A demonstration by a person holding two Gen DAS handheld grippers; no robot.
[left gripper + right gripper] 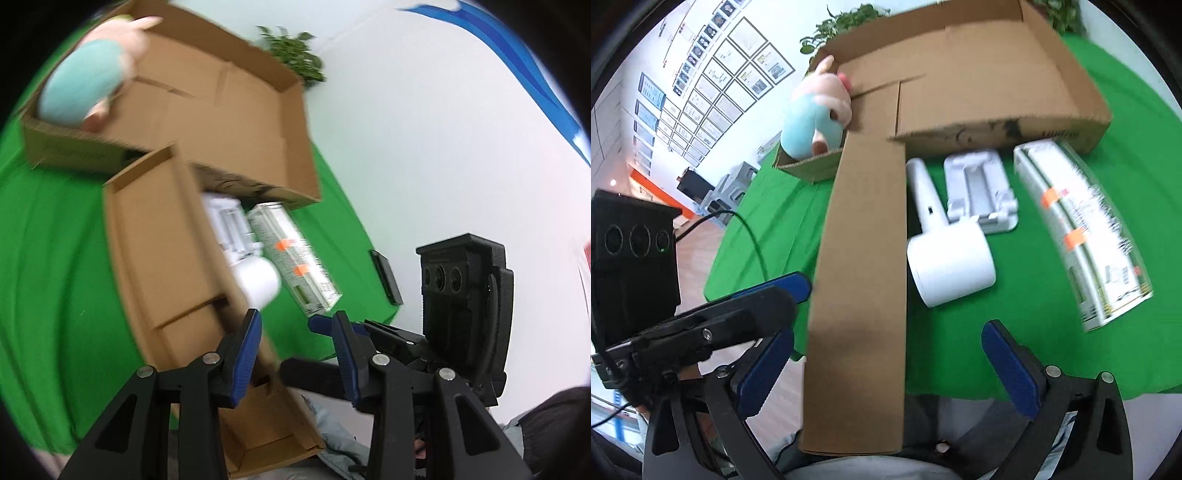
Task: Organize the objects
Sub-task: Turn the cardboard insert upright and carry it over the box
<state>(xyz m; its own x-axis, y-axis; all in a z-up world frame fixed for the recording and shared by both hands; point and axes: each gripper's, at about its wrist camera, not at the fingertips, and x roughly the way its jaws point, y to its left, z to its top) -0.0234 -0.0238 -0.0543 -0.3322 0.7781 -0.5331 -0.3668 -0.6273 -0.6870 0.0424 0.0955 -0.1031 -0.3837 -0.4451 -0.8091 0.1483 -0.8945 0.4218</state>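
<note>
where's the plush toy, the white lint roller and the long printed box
plush toy point(809, 122), right wrist view, on its blue body
white lint roller point(951, 266), right wrist view, on its drum
long printed box point(1086, 229), right wrist view, on its top face

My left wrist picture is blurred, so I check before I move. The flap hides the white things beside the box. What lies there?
Observer: A white handheld device lies on the green cloth, beside the flap.
Operator: Only that?
Observer: No, a white tray lies next to it, close to the box.
Operator: Is the right gripper holding anything?
Observer: No. The right gripper stands wide open; its pads press on nothing.
</note>
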